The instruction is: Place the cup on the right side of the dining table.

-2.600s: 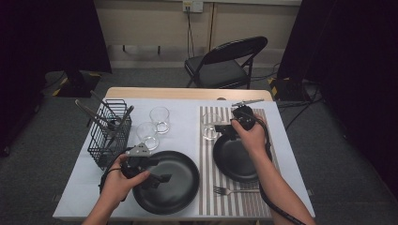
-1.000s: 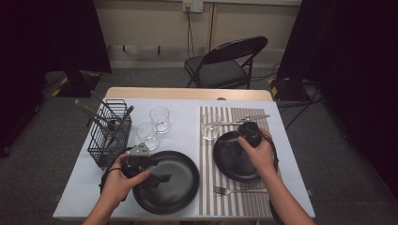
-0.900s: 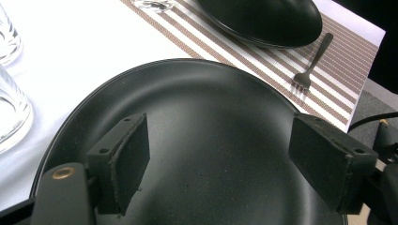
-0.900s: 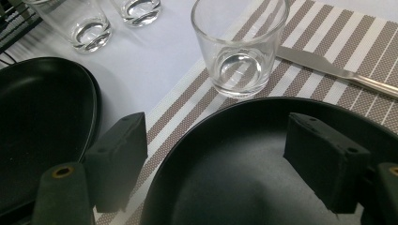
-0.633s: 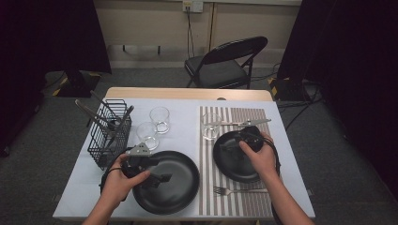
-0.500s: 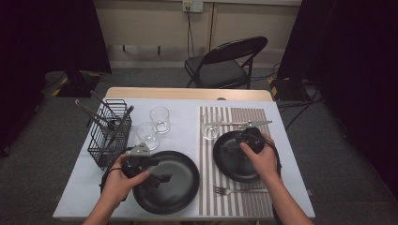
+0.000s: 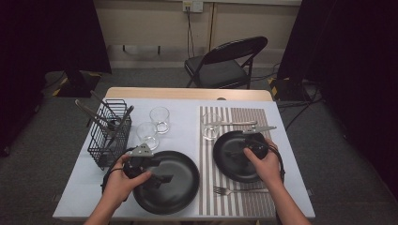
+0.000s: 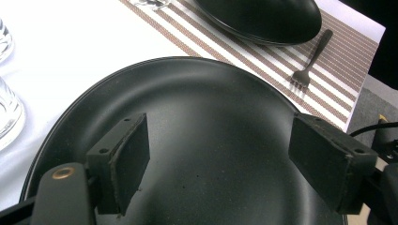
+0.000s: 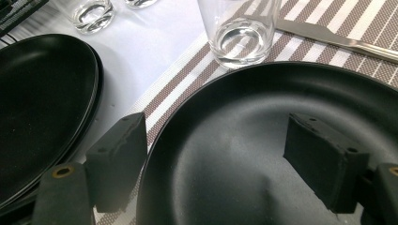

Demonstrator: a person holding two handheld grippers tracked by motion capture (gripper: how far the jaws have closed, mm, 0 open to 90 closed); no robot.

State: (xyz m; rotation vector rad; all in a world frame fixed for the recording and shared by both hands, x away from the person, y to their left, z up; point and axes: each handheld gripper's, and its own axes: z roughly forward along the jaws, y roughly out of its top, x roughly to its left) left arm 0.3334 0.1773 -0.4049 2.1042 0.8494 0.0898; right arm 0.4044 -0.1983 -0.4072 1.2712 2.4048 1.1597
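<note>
Fingers spread wide on both grippers, holding nothing. High view: left gripper (image 7: 155, 173) over near black plate (image 7: 180, 197) on white surface (image 7: 187, 136); right gripper (image 7: 251, 147) over far black plate (image 7: 230, 159) on striped mat (image 7: 234, 206). Left gripper view: fingers (image 8: 124, 166) above glossy plate. Right gripper view: fingers (image 9: 117, 159) straddle plate rim beside glass (image 9: 239, 30).

Lighting's pretty even from overhead, so the white bench (image 7: 187, 126) looks bright while the room edges drop to near black; soft sheen on the black plate (image 8: 206, 140), no harsh glare; near fingers (image 9: 117, 159) slightly soft; high view's a bit grainy.
</note>
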